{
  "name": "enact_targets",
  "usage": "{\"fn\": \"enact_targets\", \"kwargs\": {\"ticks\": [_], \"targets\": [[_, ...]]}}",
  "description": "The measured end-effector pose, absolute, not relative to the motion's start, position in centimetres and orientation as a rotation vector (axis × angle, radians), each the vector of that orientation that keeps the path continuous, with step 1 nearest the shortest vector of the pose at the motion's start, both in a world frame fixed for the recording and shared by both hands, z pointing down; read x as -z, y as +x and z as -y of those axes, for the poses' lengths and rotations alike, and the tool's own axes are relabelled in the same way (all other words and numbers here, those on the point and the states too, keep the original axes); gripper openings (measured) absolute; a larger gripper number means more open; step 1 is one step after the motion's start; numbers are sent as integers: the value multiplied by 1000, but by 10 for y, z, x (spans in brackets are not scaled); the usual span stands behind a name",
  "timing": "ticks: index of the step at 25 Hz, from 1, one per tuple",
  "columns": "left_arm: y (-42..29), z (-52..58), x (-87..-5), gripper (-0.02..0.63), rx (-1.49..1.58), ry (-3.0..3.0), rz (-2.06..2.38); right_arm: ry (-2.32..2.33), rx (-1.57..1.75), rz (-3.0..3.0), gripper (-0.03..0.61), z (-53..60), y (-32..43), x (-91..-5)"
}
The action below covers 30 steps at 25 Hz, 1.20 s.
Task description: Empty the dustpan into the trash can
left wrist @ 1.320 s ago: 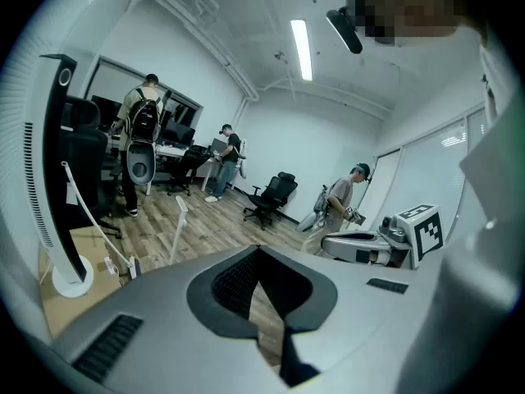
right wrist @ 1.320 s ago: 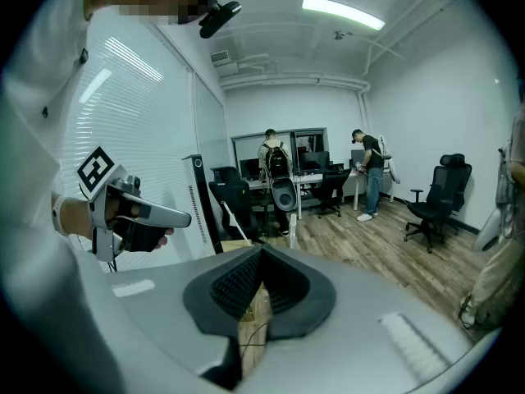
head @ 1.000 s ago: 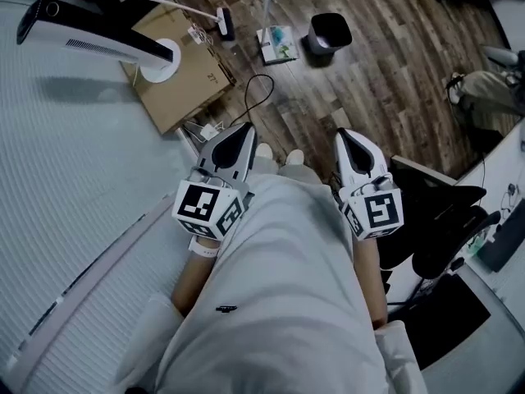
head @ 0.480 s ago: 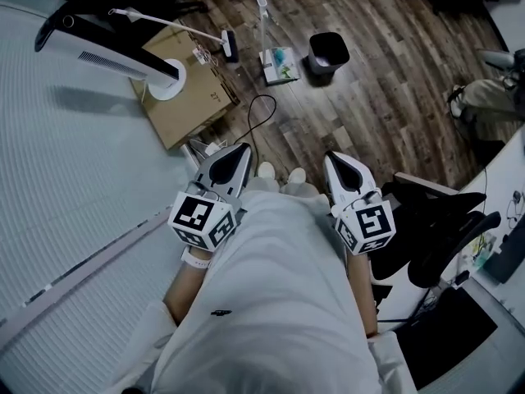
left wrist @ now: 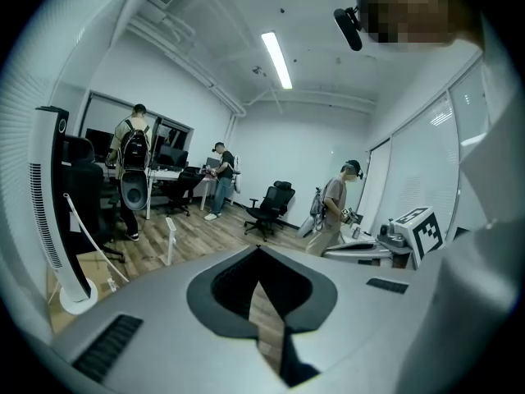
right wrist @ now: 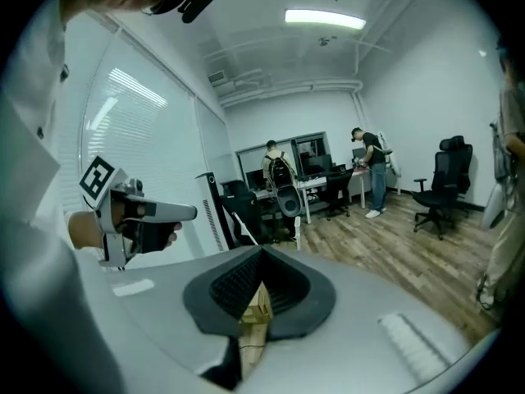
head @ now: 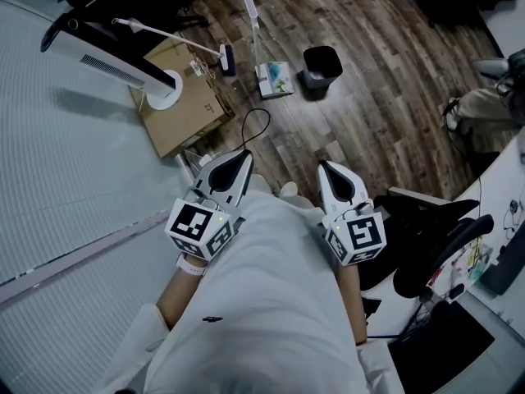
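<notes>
The black trash can (head: 321, 66) stands on the wood floor ahead. Just left of it sits the dustpan (head: 274, 79) with its white upright handle (head: 251, 19). That handle (left wrist: 171, 239) also shows in the left gripper view, and again (right wrist: 297, 231) in the right gripper view. A white broom (head: 225, 57) leans over the cardboard box (head: 182, 97). My left gripper (head: 240, 158) and right gripper (head: 326, 171) are held in front of my body, both shut with nothing in them and well short of the dustpan. The jaws of each meet at the tips, left gripper (left wrist: 258, 249) and right gripper (right wrist: 262, 254).
A tall white tower fan (head: 111, 49) stands on the box's left. A black cable (head: 259, 120) loops on the floor ahead of my feet. A black office chair (head: 439, 245) and a desk are at my right. Several people stand by desks far off.
The trash can, dustpan and box have slid down the head view as I walked closer. Both grippers travelled forward with my body and stayed shut.
</notes>
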<state>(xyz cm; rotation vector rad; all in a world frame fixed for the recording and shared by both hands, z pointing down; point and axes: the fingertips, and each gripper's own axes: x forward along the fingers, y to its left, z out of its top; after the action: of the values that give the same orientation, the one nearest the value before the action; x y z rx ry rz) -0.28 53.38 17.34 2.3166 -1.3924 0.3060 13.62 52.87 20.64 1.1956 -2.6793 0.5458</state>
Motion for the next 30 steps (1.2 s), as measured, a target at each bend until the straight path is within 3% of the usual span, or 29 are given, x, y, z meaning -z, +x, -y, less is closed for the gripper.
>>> {"fn": "enact_targets", "kwargs": {"ticks": [11, 18, 30], "targets": [[27, -523, -175, 8, -313, 2311, 1403, 1261, -512, 2660, 10, -521, 177, -218], [34, -499, -185, 8, -350, 2297, 1373, 1327, -704, 2659, 11, -491, 191, -227], [18, -377, -203, 8, -310, 2293, 1311, 1329, -798, 2571, 20, -392, 174, -247]]}}
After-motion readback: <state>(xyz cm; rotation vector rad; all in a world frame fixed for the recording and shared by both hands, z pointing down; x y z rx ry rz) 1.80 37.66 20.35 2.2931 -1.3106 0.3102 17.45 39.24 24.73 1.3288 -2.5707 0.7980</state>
